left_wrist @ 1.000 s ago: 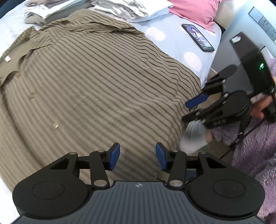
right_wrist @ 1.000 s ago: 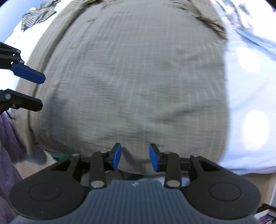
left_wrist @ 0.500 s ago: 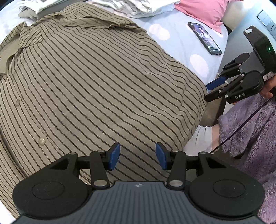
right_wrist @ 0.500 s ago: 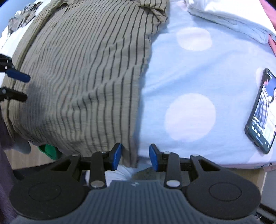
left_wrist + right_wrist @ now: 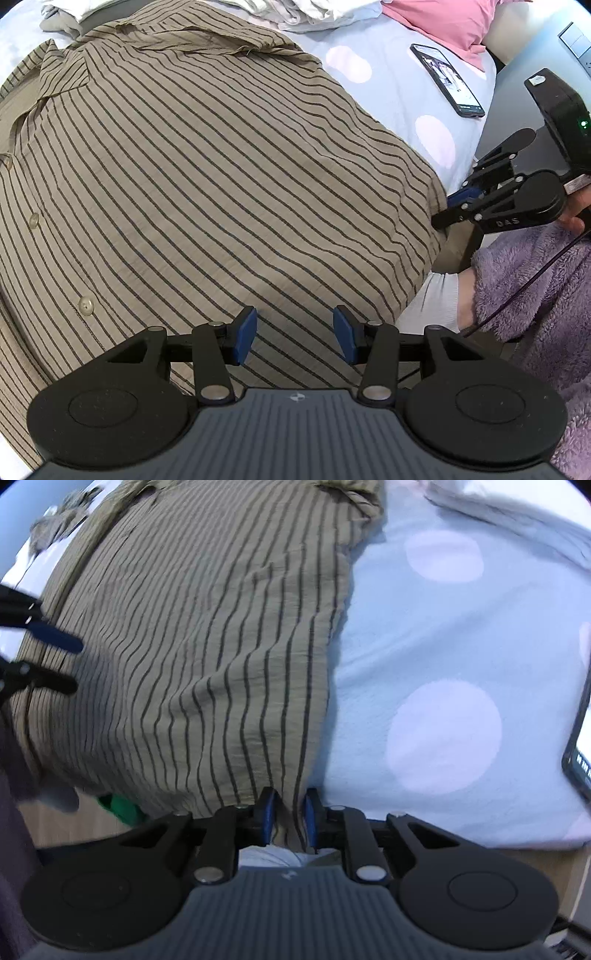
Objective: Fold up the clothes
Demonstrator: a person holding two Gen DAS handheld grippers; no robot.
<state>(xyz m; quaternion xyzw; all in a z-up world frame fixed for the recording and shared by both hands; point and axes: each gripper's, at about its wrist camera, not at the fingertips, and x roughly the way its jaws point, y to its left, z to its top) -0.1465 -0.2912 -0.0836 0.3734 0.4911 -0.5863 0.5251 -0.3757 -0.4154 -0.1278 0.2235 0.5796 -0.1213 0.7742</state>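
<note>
A tan shirt with dark stripes (image 5: 207, 177) lies spread flat on the bed, collar at the far left, buttons along the near left. My left gripper (image 5: 294, 339) is open and empty, hovering over the shirt's near hem. My right gripper (image 5: 288, 818) is shut on the shirt's hem (image 5: 291, 812) at its right bottom corner, at the bed's edge. In the left wrist view the right gripper (image 5: 448, 208) sits at that same corner. In the right wrist view the left gripper (image 5: 68, 664) shows at the far left, over the shirt (image 5: 207, 646).
The bed has a light blue sheet with pale dots (image 5: 443, 664). A phone (image 5: 447, 79) lies on it to the right of the shirt. Folded white clothes (image 5: 317, 11) and a pink pillow (image 5: 447, 22) lie at the back. A purple fleece sleeve (image 5: 535, 295) is at the right.
My right gripper has moved in to the shirt's right bottom corner and closed on the hem. My left gripper has stayed open and shifted only slightly over the near hem.
</note>
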